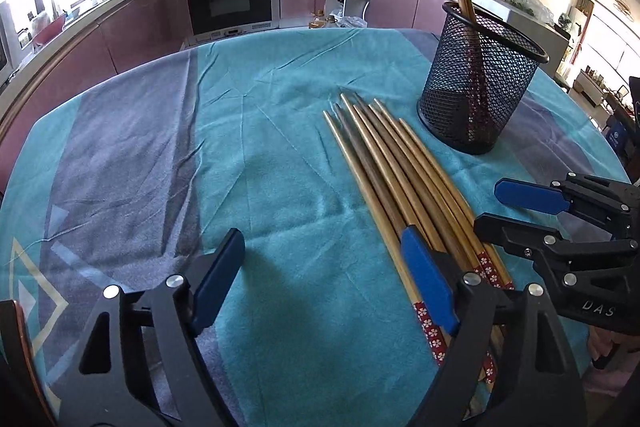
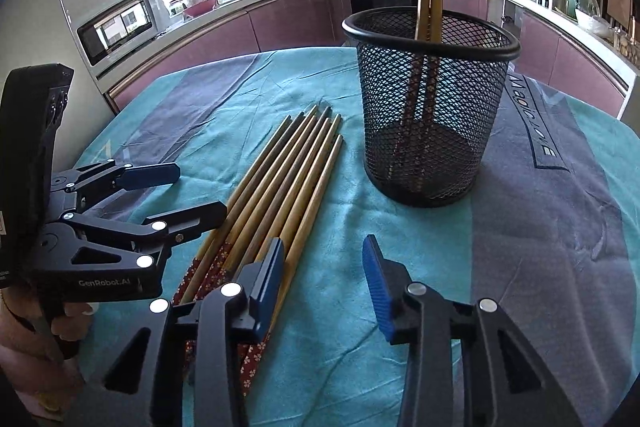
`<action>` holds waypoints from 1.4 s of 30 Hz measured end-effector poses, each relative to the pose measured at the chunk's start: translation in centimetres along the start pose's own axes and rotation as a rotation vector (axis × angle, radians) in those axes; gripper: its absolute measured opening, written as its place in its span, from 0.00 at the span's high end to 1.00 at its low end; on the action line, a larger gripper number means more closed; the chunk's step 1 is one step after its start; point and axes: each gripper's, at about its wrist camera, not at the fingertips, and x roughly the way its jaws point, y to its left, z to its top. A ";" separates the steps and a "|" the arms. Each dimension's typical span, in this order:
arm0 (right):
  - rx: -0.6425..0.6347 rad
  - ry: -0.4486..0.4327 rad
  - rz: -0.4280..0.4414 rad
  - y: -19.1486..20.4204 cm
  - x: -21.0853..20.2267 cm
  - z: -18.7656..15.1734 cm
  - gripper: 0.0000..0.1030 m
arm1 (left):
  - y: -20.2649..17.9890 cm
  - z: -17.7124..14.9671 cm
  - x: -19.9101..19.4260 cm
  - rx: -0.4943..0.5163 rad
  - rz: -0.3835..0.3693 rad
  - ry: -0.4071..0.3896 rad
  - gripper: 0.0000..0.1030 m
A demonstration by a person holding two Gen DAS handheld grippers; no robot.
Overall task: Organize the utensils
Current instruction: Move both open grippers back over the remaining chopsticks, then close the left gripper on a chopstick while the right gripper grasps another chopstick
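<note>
Both grippers spread, hovering over the chopsticks (image 1: pixel 404 183).
Right view is revealing two sticks standing upright in the mesh holder (image 2: pixel 430 103); the rest are lying tips-away.

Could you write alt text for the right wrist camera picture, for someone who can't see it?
A row of wooden chopsticks lies on a teal tablecloth beside a black mesh holder that already has two chopsticks standing in it. The right tongs are open in the foreground, and the left tongs, also open, reach in from the left.
</note>
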 end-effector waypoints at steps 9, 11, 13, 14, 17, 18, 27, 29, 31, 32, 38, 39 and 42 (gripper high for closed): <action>-0.020 0.006 -0.022 0.2 0.0 0.0 0.63 | -0.1 0.0 0.3 0.010 0.010 0.014 0.28; -0.029 0.012 -0.033 0.3 0.1 0.0 0.63 | -0.1 0.1 0.4 0.014 0.021 0.023 0.31; -0.038 0.019 -0.053 0.4 0.2 0.0 0.68 | 0.0 0.1 0.4 0.013 0.024 0.022 0.32; -0.041 0.020 -0.056 0.4 0.3 0.0 0.68 | 0.0 0.2 0.4 0.008 0.021 0.022 0.33; -0.040 0.023 -0.058 0.4 0.4 0.3 0.70 | 0.3 0.4 0.6 -0.009 0.010 0.022 0.37; -0.038 0.023 -0.059 0.3 0.6 0.4 0.71 | 0.4 0.5 0.6 -0.012 0.008 0.022 0.40; -0.032 0.029 -0.049 0.4 1.2 1.0 0.78 | -0.2 1.6 1.5 -0.009 0.008 0.030 0.61; -0.016 0.028 -0.039 0.2 1.2 0.9 0.82 | -0.3 1.7 1.6 -0.015 0.001 0.030 0.69; 0.003 0.028 -0.023 0.0 1.2 0.9 0.87 | -0.4 1.9 1.7 -0.024 -0.006 0.031 0.77; 0.011 0.027 -0.017 -0.2 1.1 0.9 0.88 | -0.4 1.9 1.8 -0.028 -0.009 0.031 0.82; 0.058 0.019 0.021 -1.0 0.8 0.8 0.94 | -0.4 1.6 1.7 -0.071 -0.035 0.019 0.91; 0.060 0.018 0.023 -1.0 0.8 0.7 0.95 | -0.3 1.5 1.6 -0.079 -0.039 0.017 0.92; 0.063 0.014 0.030 -1.2 0.4 0.5 0.95 | -0.2 1.4 1.3 -0.093 -0.048 0.010 0.92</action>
